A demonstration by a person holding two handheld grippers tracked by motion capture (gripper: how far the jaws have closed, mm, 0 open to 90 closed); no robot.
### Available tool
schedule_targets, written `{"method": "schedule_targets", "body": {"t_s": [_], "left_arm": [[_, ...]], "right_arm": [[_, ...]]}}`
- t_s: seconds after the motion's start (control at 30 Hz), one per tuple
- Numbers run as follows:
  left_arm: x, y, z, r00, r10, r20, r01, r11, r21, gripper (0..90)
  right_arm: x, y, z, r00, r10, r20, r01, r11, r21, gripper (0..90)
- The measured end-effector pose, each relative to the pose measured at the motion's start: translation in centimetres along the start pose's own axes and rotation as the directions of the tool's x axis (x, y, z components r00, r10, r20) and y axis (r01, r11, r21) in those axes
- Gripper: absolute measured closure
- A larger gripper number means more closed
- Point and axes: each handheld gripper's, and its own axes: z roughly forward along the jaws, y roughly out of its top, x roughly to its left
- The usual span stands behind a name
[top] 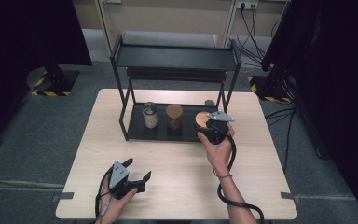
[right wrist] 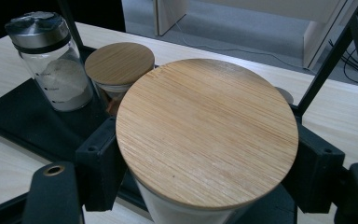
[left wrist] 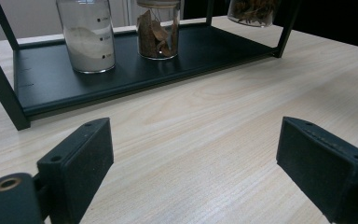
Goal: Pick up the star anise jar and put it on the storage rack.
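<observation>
At the right end of the black rack's (top: 135, 128) bottom shelf, the right gripper (right wrist: 205, 154) has its jaws clamped on either side of a wooden-lidded jar (right wrist: 207, 130). To the left stand a second wooden-lidded jar (top: 174, 116) and a metal-capped jar of white powder (top: 149, 115). On the near left of the desk (top: 182, 172), the left gripper (top: 139, 170) rests with jaws spread wide, holding nothing.

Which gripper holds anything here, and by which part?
The right gripper grips the wooden-lidded jar by its sides just under the lid; the left gripper is open and holds nothing.
</observation>
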Motion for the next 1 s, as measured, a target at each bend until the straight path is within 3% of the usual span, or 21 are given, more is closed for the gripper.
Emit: {"method": "schedule_targets", "body": {"t_s": [1.0], "left_arm": [[0.0,0.0,0.0,1.0,-0.001,0.003,0.001,1.0,0.001,10.3]], "right_arm": [[-0.3,0.4,3.3,0.9992,0.026,0.032,-0.027,0.999,0.033,25.4]]}}
